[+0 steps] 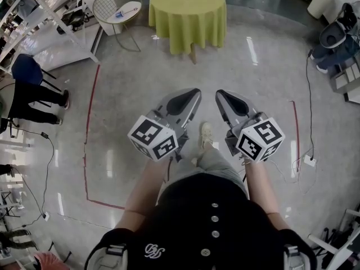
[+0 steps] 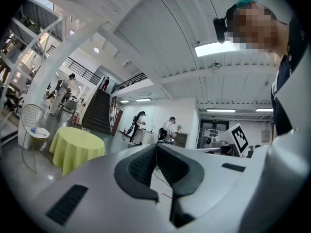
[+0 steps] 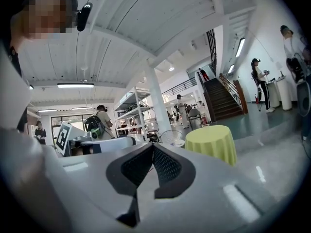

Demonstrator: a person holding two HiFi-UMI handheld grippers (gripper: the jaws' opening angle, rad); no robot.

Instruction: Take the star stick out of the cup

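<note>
A large, open indoor hall, most like a lab or workshop. The glossy grey floor (image 1: 140,89) is marked with red tape lines (image 1: 85,151), and a loose cable (image 1: 307,106) trails across it to a power strip (image 1: 310,161). A round table (image 1: 187,10) under a yellow-green cloth stands in the open, near a wire side table (image 1: 117,4). A dark staircase (image 2: 97,113) climbs to a railed balcony (image 2: 129,81). The white ceiling is high, with strip lights (image 2: 218,47) and a thick white column (image 3: 156,101). White racks (image 3: 127,113) stand along one side, and people (image 2: 138,125) stand at benches by the far wall.
</note>
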